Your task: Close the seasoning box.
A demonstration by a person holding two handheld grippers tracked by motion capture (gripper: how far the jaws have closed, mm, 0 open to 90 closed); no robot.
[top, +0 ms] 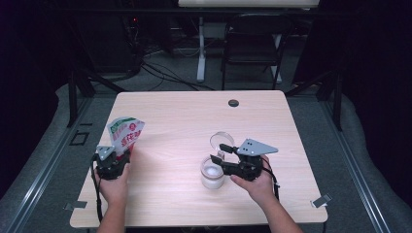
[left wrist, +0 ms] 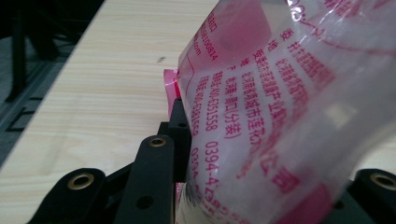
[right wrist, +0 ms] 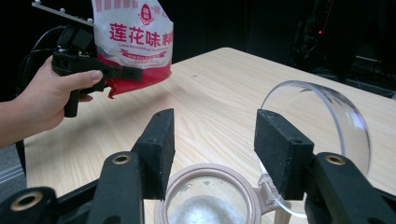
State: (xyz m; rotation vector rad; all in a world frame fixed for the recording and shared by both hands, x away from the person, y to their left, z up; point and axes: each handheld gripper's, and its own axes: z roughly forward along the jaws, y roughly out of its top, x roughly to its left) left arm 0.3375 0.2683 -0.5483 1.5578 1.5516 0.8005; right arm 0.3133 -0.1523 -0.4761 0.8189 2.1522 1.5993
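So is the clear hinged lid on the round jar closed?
No, the clear hinged lid stands flipped up beside the round jar, whose mouth is open.

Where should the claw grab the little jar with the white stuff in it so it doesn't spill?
Best guess: grip the jar around its round body, below the rim, coming in level from the person's side. It stands upright with its clear lid flipped open on the far side, so a grab from above or behind would bump the lid. The right claw is open just above the rim.

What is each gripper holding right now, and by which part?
The left gripper clamps the red-and-white seasoning bag near its bottom edge. The right gripper holds nothing; its jaws stand open above the open jar.
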